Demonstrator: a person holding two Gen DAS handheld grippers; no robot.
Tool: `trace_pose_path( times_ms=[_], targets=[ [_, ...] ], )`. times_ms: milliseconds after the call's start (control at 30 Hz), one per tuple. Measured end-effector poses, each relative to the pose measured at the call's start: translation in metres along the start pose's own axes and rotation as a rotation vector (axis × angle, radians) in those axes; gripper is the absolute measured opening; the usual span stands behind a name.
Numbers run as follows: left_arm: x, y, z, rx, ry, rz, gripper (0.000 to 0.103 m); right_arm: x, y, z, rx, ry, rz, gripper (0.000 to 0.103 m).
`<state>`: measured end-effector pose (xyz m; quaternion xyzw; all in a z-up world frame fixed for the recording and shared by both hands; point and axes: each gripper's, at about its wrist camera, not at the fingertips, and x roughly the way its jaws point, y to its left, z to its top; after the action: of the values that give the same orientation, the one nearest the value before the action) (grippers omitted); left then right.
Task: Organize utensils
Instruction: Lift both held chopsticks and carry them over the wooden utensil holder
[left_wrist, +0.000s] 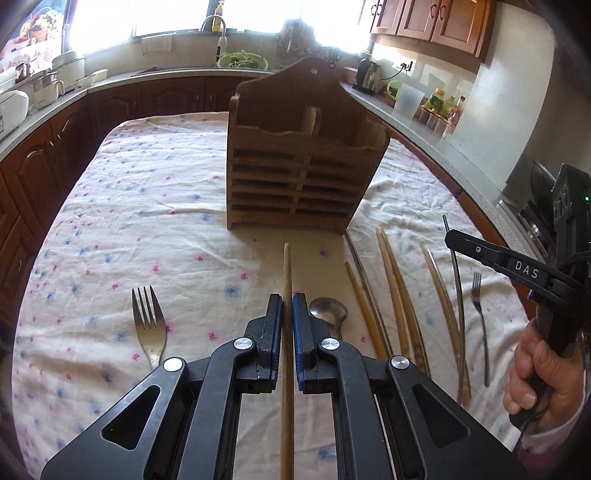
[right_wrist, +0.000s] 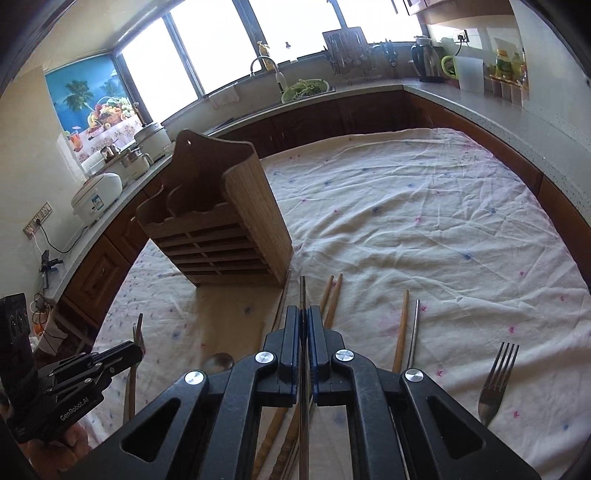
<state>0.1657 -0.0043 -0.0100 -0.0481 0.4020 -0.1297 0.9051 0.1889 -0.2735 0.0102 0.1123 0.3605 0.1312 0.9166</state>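
A wooden utensil holder (left_wrist: 295, 162) stands upright on the flowered tablecloth; it also shows in the right wrist view (right_wrist: 225, 229). My left gripper (left_wrist: 287, 314) is shut on a wooden chopstick (left_wrist: 286, 273) that points at the holder's base. My right gripper (right_wrist: 304, 325) is shut on a thin metal chopstick (right_wrist: 302, 291), a little right of the holder. Several bamboo and metal chopsticks (left_wrist: 391, 295) lie on the cloth between the grippers. A spoon (left_wrist: 328, 314) and a fork (left_wrist: 148, 321) lie beside my left gripper.
Another fork (right_wrist: 496, 380) lies right of my right gripper, with two more chopsticks (right_wrist: 406, 332) beside it. Kitchen counters with cookers (right_wrist: 99, 192), a sink and bottles (left_wrist: 443, 107) wrap round the table. The cloth's far right side (right_wrist: 424, 206) is bare.
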Motion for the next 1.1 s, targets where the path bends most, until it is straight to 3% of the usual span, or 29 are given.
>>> trace_pose_path(
  times_ms=[500,1100],
  targets=[
    [-0.095,-0.001,0.001,-0.015,-0.2,-0.061,0.005,-0.089,0.031,0.005,-0.043,-0.181,0.059,0.004],
    [-0.112,-0.003,0.01,-0.019,-0.262,-0.07,0.005,-0.107,0.041,0.015,-0.054,-0.239,0.091,0.004]
  ],
)
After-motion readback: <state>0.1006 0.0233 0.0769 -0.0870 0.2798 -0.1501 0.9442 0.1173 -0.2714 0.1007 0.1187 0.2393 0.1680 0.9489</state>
